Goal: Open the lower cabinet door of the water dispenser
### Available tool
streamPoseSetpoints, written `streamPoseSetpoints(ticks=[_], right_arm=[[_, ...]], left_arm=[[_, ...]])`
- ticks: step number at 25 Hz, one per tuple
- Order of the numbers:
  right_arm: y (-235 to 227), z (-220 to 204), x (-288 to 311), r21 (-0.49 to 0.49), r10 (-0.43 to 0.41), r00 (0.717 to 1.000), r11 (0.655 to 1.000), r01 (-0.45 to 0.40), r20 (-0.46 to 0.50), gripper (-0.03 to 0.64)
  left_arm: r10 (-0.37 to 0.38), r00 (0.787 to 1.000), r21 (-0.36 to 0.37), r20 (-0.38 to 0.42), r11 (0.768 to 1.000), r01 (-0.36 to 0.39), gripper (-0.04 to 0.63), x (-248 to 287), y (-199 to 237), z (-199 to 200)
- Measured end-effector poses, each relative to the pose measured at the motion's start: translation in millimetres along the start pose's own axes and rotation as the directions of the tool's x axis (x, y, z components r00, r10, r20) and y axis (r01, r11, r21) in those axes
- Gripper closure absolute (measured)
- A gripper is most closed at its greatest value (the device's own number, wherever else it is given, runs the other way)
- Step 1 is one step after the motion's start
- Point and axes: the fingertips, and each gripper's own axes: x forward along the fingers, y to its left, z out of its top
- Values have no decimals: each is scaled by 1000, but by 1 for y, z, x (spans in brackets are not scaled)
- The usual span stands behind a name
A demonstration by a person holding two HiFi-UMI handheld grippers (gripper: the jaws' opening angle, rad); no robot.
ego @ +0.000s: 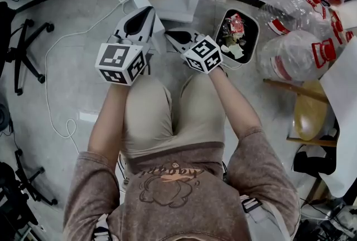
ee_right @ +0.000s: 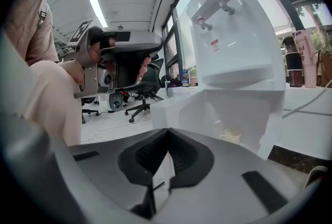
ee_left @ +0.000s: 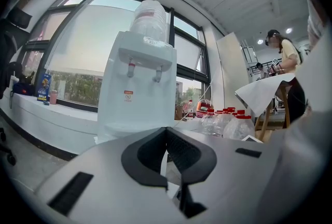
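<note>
Facing the white plastic water dispenser [ee_left: 137, 83], its lower cabinet door [ee_right: 174, 111] swung open, the grey left gripper [ee_left: 166, 129] and right gripper [ee_right: 167, 130] both have fingers closed on nothing.

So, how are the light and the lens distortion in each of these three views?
Head view: even, soft light, edges bent by the wide lens. Left gripper view: bright window behind the water dispenser, yet readable; black round border. Right gripper view: strong fisheye, the dispenser leans; ceiling lamp glares slightly.
</note>
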Motion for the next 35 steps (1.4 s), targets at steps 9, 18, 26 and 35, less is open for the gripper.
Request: streamPoseSetpoints(ticks=[9,18,26,35], right_arm=[[26,5,17,1,99,995,995,-99,12,611],[48,10,36,18,165,986,986,-166,36,611],[64,15,54,16,207,978,978,-208,40,611],[83,19,76,10,257,965,966,-258,51,611]], left_arm=[[34,999,-7,0,999,-34,583,-10,13,0],[73,997,-5,3,997,-73,582,-22,26,3],[113,994,3,6,994,-113,583,-35,40,5],[146,989,4,12,989,-146,583,-49,51,5]])
